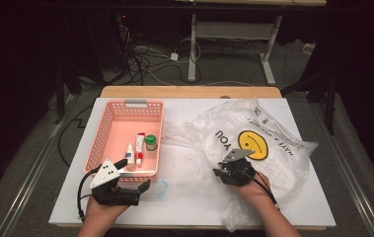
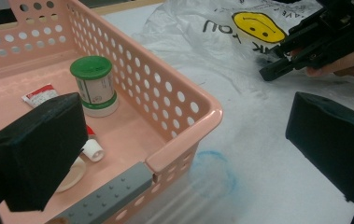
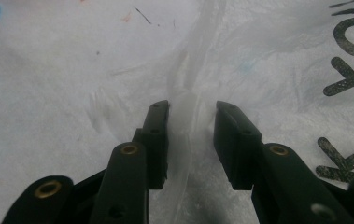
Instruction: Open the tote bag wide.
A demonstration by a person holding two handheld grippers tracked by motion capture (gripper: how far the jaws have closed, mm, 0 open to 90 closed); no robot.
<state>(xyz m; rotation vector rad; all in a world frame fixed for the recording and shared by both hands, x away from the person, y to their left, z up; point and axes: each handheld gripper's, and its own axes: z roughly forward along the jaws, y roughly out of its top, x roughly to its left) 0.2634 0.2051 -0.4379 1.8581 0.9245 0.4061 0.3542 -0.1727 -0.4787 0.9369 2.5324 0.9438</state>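
Dark room, cables trailing on the floor behind; white table [image 1: 189,197] with a wooden far edge.

Item 1: clear plastic bag [image 1: 253,143], crumpled flat on the table's right half, mouth toward the middle. Printed on it: a yellow smiley face [image 1: 252,144], "YOU" beside it, and a further line along its right that looks like "HAVE A…", too small to read surely. It lies limp, so it likely needs pinching up before anything can go in or come out.

Item 2: right gripper [image 3: 191,112], at the bag's near left edge, nose down on the film. Jaws partly closed and straddling a raised fold of plastic; a gap shows on one side of the fold, so the pads do not appear to clamp it yet. Probably placed to lift the bag's edge.

Item 3: pink perforated basket [image 1: 104,133] with grey handles, on the table's left half. Holds a green-capped jar [image 2: 94,84], a red-and-white tube [image 1: 139,144] and a small white bottle [image 1: 130,154]; their labels are too small to read.

Item 4: left gripper [image 2: 184,140], at the basket's near right corner, jaws spread wide with nothing between the pads; it seems parked in waiting.

Item 5: faint blue ring mark [image 2: 214,172] on the table, just beside that corner.
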